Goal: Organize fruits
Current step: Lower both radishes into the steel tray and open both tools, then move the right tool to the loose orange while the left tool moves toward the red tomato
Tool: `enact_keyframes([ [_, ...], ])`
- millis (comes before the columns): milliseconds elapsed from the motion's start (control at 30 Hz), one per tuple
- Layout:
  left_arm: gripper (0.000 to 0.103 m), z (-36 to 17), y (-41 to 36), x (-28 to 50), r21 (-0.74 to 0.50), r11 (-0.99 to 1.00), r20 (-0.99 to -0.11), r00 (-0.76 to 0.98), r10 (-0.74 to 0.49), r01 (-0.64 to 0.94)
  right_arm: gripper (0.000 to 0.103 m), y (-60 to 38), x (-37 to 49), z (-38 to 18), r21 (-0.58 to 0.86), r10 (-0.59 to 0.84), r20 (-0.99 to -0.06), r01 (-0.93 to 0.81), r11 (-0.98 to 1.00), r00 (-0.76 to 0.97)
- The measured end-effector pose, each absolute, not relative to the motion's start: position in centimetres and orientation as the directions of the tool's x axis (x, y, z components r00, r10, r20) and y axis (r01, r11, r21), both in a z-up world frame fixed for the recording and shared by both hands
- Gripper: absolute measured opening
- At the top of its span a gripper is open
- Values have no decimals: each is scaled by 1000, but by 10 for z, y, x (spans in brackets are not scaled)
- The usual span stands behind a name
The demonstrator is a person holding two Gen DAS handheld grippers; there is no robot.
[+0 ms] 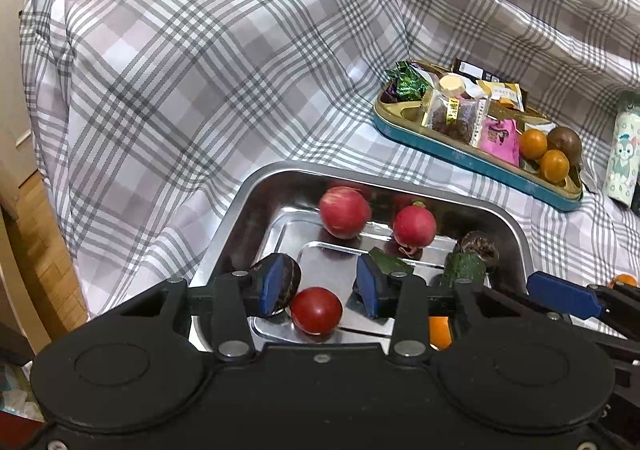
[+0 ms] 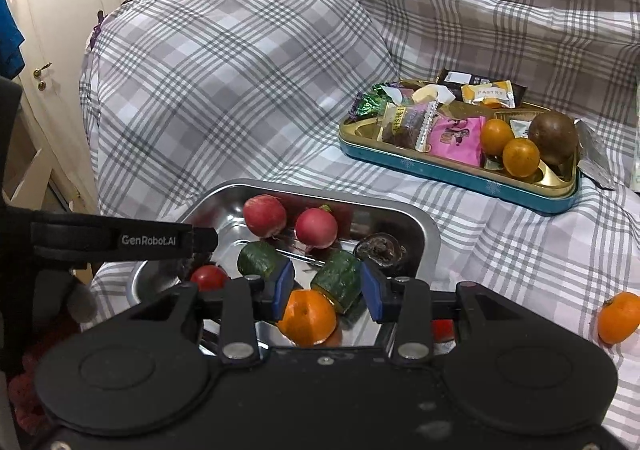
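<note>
A steel tray (image 1: 360, 174) (image 2: 320, 190) on the checked cloth holds two red radish-like fruits (image 1: 344, 212), two cucumber pieces (image 2: 340, 282), dark round fruits (image 1: 478, 246), a red tomato (image 1: 316, 310) and an orange (image 2: 308, 316). My left gripper (image 1: 320, 286) is open over the tray. The tomato lies just below the gap and neither pad presses it. My right gripper (image 2: 326, 292) is open above the orange. Its left pad is close to the orange, and a cucumber piece shows between the orange and its right pad.
A teal tin (image 2: 460, 174) at the back right holds wrapped snacks, two small oranges (image 2: 520, 156) and a brown fruit (image 2: 554, 138). A loose orange (image 2: 618, 316) lies on the cloth right of the steel tray. Covered cushions rise behind. Wooden floor is at the left.
</note>
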State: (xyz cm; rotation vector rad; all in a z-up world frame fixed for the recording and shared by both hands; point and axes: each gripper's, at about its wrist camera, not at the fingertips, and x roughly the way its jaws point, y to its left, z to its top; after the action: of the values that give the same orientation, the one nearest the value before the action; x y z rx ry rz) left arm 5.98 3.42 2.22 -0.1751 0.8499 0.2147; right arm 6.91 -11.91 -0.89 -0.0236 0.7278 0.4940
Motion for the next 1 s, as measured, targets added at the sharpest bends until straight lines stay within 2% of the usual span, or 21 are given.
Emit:
enact_keyframes([
  [467,48,27,0,49,-43,984,-753,652,83,-174,41,-137,68,-3,154,388,-652,-387,909,651],
  [767,48,32,-29,49,-61,994,-746,665,16,-92,41,-188,89,-5,172,257,-714,-192,966,651],
  [1000,48,33,-52,52,-83,996,-743,669,-35,-40,41,-245,97,1,170,128,-716,-6,985,687],
])
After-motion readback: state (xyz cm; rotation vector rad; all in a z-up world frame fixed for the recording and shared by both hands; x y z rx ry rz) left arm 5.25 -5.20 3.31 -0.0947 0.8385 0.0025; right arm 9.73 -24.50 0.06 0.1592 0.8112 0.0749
